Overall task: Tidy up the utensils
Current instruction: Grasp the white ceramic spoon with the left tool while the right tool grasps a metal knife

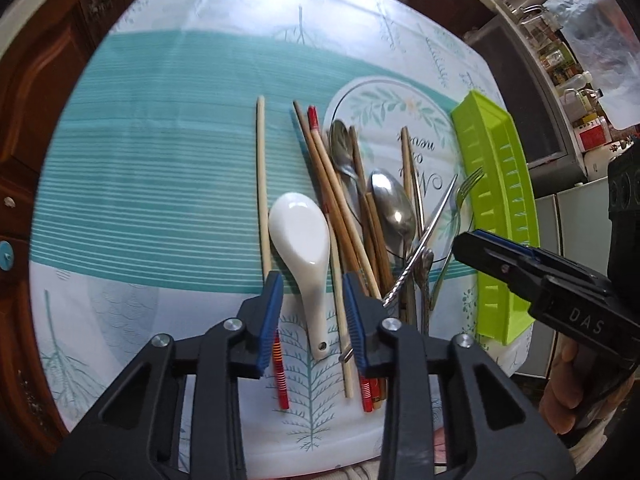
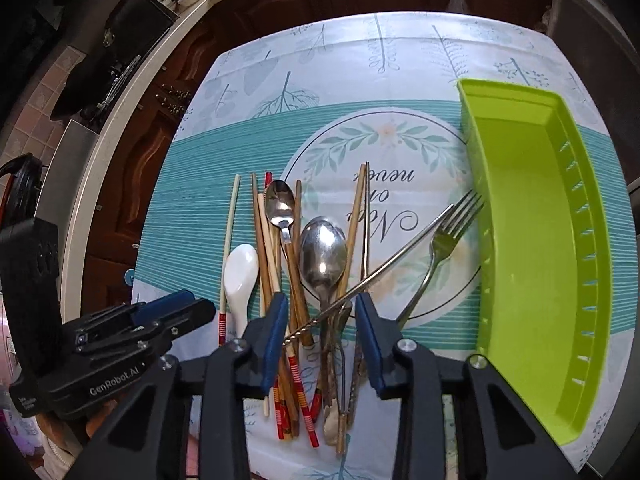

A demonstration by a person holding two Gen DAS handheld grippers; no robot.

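Utensils still lie in a loose heap on the worktop [image 2: 400, 80], and the green tray [image 2: 532, 240] beside them holds nothing, so we judge the sorting has barely begun.

We see in the heap a white spoon [image 1: 302, 236], two steel spoons [image 2: 323, 256], a fork [image 2: 444, 240], a thin metal rod lying across the pile, and many chopsticks [image 2: 264, 248] of wood and bamboo, some with red striped ends. One pale chopstick lies apart at the left edge of the pile. The fork's tines touch or nearly touch the tray wall.

Our left gripper [image 1: 312, 312] hangs over the near end of the pile, its fingers partly open on either side of the white spoon's handle and one chopstick; the pads do not press on either. Our right gripper [image 2: 322, 332] stands likewise partly open over the steel spoon handles and the rod, gripping nothing.

Everything remains to be lifted into the tray.
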